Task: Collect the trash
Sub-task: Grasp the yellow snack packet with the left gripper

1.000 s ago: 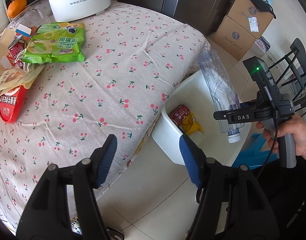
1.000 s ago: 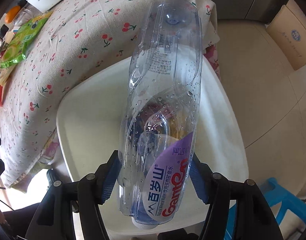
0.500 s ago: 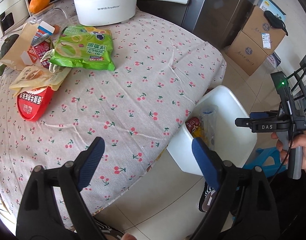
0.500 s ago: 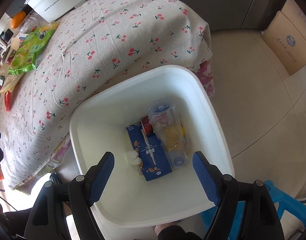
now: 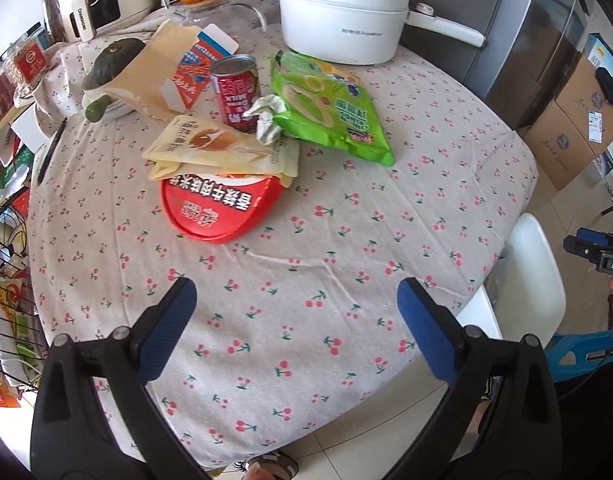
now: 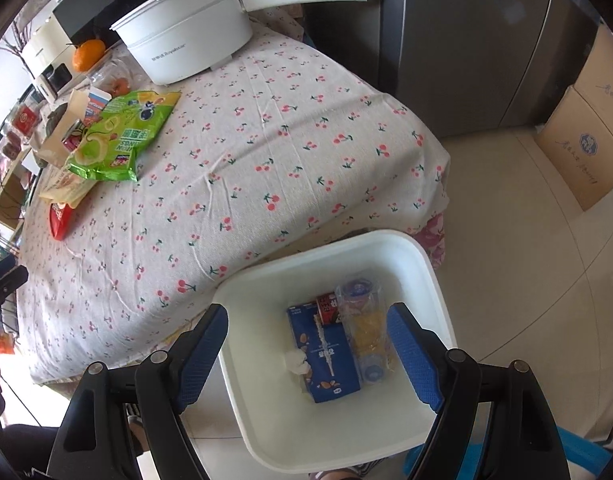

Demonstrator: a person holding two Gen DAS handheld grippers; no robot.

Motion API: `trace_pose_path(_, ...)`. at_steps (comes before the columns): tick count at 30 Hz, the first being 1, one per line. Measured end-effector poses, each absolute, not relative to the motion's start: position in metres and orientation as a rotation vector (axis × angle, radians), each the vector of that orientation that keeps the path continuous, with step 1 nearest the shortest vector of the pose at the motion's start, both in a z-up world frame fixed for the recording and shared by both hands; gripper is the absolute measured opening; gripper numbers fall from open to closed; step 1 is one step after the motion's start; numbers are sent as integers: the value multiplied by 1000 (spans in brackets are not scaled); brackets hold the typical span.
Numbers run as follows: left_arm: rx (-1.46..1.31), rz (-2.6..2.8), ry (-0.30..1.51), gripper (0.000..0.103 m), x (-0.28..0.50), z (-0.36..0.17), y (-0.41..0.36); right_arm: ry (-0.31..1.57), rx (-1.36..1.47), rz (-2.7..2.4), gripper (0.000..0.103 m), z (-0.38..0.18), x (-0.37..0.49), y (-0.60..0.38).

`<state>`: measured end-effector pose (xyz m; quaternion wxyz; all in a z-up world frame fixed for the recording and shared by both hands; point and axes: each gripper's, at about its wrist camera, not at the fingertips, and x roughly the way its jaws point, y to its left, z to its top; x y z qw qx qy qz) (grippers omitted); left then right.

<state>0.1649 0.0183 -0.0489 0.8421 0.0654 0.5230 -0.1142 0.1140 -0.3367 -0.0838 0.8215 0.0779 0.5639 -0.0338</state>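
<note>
My left gripper point(image 5: 296, 330) hangs released over the near part of the cherry-print tablecloth point(image 5: 346, 240), holding nothing. Far left on the table I see the trash: a red lid point(image 5: 220, 210) under a beige packet point(image 5: 222, 150), a red can point(image 5: 236, 92) beside a crumpled tissue point(image 5: 266, 118), then a green snack bag point(image 5: 330, 108). To the right, my right gripper point(image 6: 308, 354) is released above the white bin point(image 6: 422, 268), where a clear bottle point(image 6: 364, 320) lies beside a blue carton point(image 6: 326, 352).
</note>
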Motion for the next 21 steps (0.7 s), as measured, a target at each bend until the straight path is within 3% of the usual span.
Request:
trace_pose_path(7, -45, -45, 1003, 100, 208, -46, 73, 1169, 132, -28, 83, -74, 149, -300)
trace_pose_path(21, -420, 5, 998, 61, 270, -98, 101, 1154, -25, 22, 84, -80, 207, -222)
